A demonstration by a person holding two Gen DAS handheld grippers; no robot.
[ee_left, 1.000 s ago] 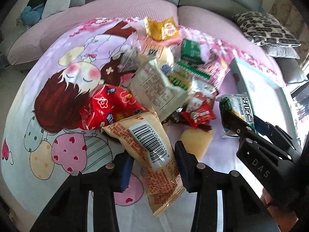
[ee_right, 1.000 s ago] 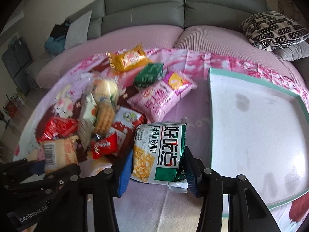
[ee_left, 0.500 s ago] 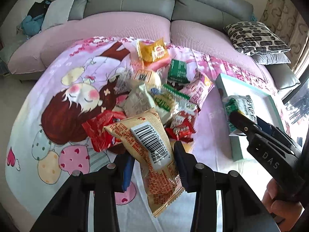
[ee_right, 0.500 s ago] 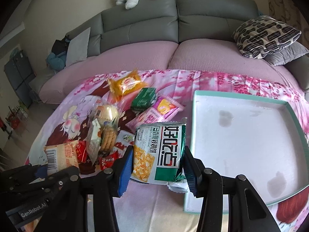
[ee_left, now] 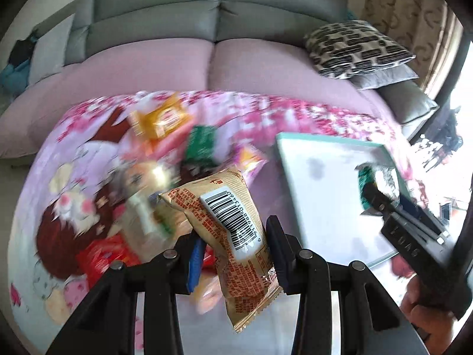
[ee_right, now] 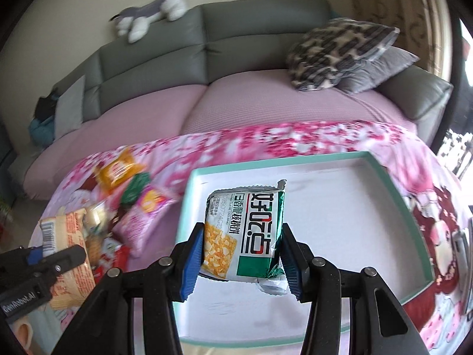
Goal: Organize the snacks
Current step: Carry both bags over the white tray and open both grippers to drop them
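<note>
Mid-carry: my right gripper (ee_right: 241, 254) is clamped on the green-and-white packet (ee_right: 246, 233) above the one empty teal-rimmed tray (ee_right: 393, 189), my left gripper (ee_left: 233, 254) pinches the tan barcode packet (ee_left: 227, 216) beside it, next lower and release both; several blurred snacks (ee_left: 165, 118) remain, uncountable.

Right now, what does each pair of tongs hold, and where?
Left tongs: tan barcode packet, gripped across its middle. Right tongs: green-and-white packet, gripped by its side edges.
</note>
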